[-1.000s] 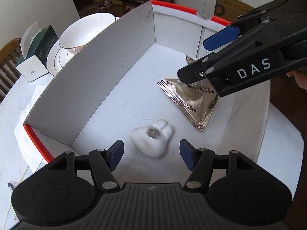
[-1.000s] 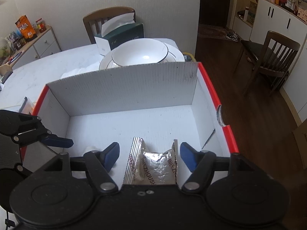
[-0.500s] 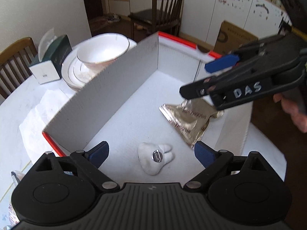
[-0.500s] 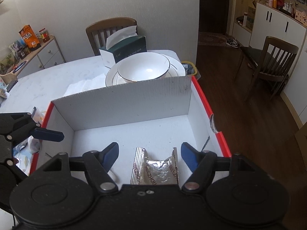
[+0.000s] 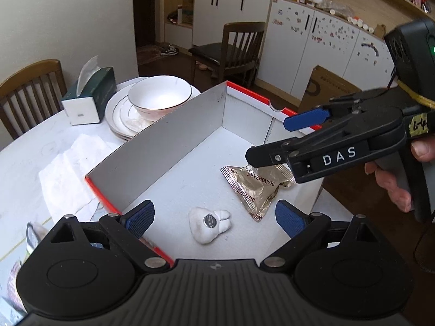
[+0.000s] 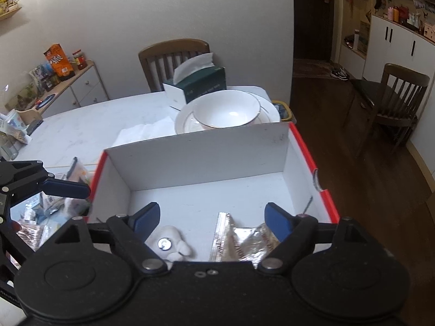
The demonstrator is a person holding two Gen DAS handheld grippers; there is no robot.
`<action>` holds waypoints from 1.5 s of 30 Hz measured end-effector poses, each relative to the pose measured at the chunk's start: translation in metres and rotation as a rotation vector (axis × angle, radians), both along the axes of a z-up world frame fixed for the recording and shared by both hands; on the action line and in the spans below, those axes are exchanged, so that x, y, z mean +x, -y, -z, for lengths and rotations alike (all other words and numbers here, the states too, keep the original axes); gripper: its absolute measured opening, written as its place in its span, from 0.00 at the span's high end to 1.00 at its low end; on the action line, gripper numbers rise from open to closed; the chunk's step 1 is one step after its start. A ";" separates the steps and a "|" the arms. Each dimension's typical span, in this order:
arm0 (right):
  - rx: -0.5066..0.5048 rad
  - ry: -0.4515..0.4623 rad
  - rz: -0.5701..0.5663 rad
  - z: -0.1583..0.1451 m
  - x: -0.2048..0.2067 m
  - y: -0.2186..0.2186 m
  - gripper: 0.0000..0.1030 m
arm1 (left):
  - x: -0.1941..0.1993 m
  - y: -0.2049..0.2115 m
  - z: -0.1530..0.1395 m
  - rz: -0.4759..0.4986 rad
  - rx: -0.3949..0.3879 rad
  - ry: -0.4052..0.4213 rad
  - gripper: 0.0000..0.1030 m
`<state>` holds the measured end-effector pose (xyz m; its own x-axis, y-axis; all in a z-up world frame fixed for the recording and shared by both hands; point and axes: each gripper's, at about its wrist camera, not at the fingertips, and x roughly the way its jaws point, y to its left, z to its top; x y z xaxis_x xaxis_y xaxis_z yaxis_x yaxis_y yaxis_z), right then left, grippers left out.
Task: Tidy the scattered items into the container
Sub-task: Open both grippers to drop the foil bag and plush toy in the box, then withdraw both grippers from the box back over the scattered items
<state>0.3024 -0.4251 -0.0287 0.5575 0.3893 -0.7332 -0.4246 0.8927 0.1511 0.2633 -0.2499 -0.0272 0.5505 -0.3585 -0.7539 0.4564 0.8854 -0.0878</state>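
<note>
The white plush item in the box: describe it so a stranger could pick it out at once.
Find the red-edged cardboard box on the white table, in front of the stacked plates and bowl. Two things lie on its white floor: a shiny foil snack packet and, beside it, the white plush item. It alone is soft, lumpy and matte, with a round metal disc at its centre.

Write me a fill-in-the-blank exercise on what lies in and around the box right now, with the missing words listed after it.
1. The white tooth-shaped toy and the foil snack packet both lie inside the white ____ with red edges.
2. The white bowl sits on a stack of ____.
3. Behind the bowl stands a dark green ____ box.
4. The left gripper holds ____ between its blue pads.

Missing words: box; plates; tissue; nothing
</note>
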 end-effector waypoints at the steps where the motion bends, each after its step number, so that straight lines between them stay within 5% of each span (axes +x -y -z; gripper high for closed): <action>1: 0.004 0.000 -0.002 0.000 -0.002 -0.002 0.17 | -0.003 -0.003 -0.001 -0.008 -0.010 -0.002 0.07; 21: 0.040 0.076 0.022 -0.024 -0.092 -0.072 0.05 | -0.084 -0.114 -0.018 -0.086 -0.100 0.054 0.00; 45: 0.067 0.072 0.035 -0.012 -0.197 -0.207 0.01 | -0.181 -0.282 0.001 -0.177 -0.073 0.103 0.00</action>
<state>0.1055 -0.2178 -0.0170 0.6220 0.4149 -0.6641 -0.4047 0.8964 0.1809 0.0826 0.0326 -0.0286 0.6823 -0.3008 -0.6663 0.3039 0.9456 -0.1157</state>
